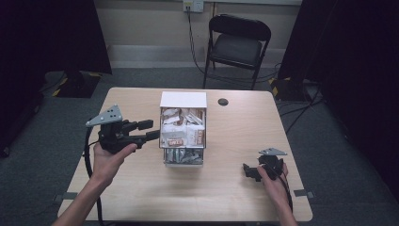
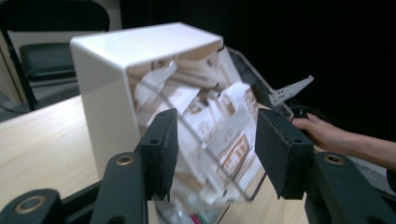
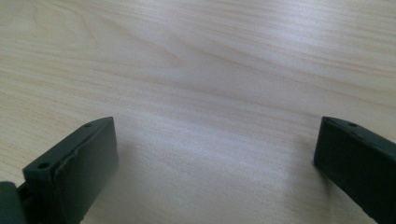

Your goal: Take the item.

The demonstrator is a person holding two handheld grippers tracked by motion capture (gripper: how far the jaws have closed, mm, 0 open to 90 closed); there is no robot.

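A white dispenser box (image 1: 183, 100) stands mid-table, its clear tilt-out bin (image 1: 183, 129) stuffed with white and brown paper packets. A lower clear bin (image 1: 183, 156) holds more packets. My left gripper (image 1: 151, 130) is held above the table just left of the box and points at the upper bin's side. In the left gripper view, its jaws (image 2: 217, 149) stand open, with the tilted bin (image 2: 219, 135) just beyond them and nothing pressed between the pads. My right gripper (image 1: 248, 170) rests low at the table's front right. Its jaws (image 3: 215, 154) are wide open over bare wood.
The light wooden table (image 1: 141, 188) has a dark round grommet (image 1: 223, 101) behind the box on the right. A black folding chair (image 1: 237, 44) stands beyond the far edge. In the left gripper view, the other hand (image 2: 327, 133) shows past the box.
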